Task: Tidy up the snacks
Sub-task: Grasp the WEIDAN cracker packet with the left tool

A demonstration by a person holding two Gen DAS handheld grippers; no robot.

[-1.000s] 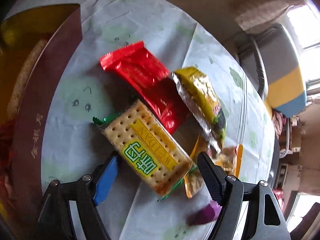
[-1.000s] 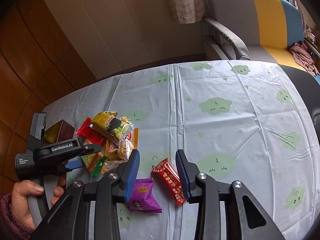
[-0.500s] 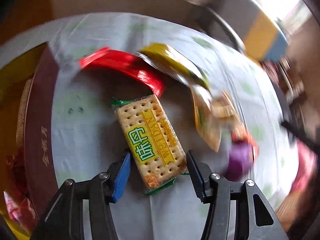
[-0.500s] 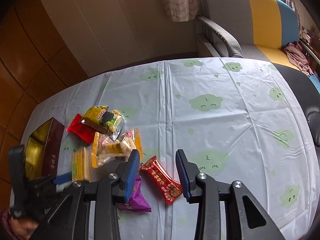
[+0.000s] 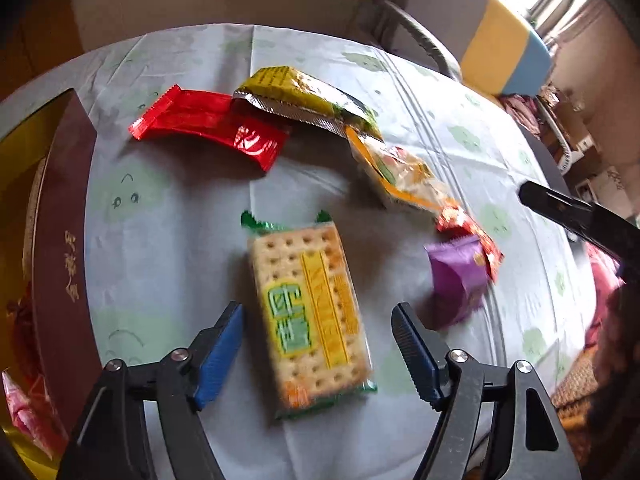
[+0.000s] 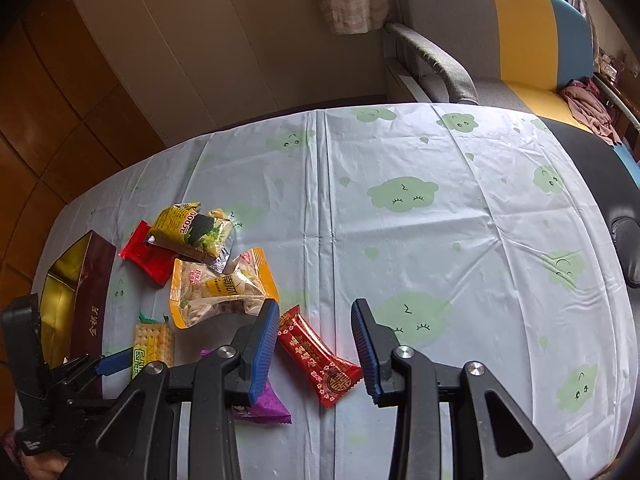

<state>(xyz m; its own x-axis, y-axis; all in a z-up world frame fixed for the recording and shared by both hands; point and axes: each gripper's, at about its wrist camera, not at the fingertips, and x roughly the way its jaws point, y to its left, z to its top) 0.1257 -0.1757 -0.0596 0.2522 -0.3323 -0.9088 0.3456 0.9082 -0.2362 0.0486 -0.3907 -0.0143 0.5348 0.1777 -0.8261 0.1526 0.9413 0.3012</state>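
Beside the brown box [image 5: 60,264], keep your left tool [image 5: 318,344] centred over the cracker pack [image 5: 312,312] and lower evenly. Its jaws are opening, the pack lies flat on the worktop [image 5: 168,240] between them, untouched. Your right tool [image 6: 316,344] stands apart, empty, above the red candy [image 6: 318,354].

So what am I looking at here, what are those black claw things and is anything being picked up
No robot: a person holds a hand-held grabber in each hand, each with a camera looking along its two fingers. The left gripper view shows a cracker pack lying on the tablecloth between its fingers, which are opening and not touching it. The right gripper is open above a red candy, holding nothing. Other snack packets lie nearby, and a maroon box sits at the left.
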